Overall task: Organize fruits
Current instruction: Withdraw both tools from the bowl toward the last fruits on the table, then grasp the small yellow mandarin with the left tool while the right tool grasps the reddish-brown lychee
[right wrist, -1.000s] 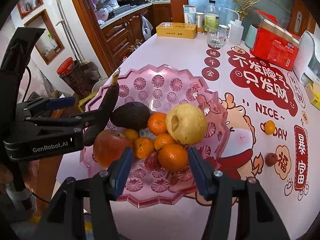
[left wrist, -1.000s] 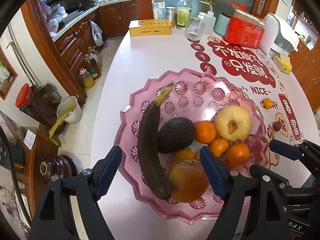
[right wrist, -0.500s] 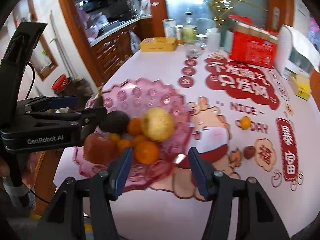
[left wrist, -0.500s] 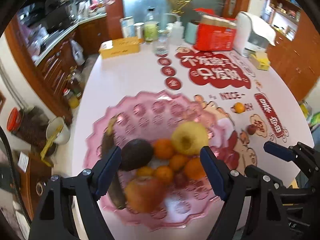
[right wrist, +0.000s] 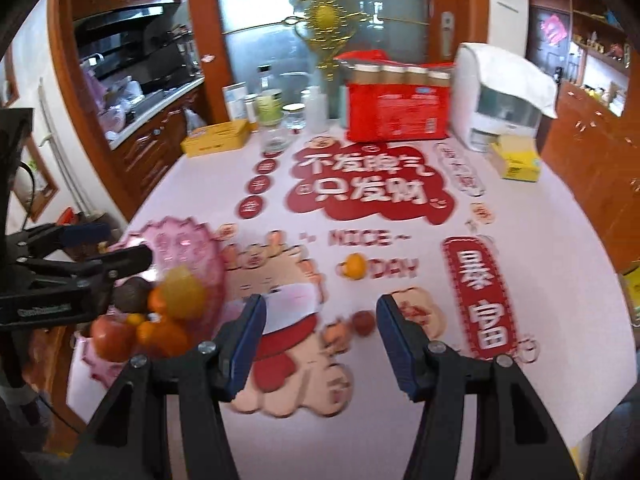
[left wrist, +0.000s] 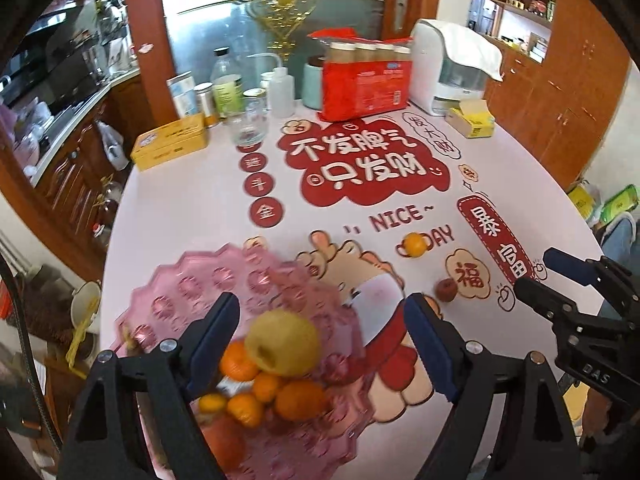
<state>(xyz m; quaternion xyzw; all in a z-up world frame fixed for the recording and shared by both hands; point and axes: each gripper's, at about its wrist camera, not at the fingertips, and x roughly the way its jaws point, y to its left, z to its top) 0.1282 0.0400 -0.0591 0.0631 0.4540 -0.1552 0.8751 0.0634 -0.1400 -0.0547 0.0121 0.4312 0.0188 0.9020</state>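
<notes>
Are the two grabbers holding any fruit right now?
No. The left gripper, its jaws opening, hangs over the pink scalloped plastic fruit tray, and the right gripper is open above the table; neither holds anything.

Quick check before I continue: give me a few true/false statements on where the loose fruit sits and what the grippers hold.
1. A small orange lies on the table outside the pink tray. True.
2. The right gripper grips the small red fruit. False: its jaws are empty; the fruit sits on the table.
3. The yellow pear is in the tray. True.
4. The left gripper holds a banana. False: nothing is held; its jaws are opening.
</notes>
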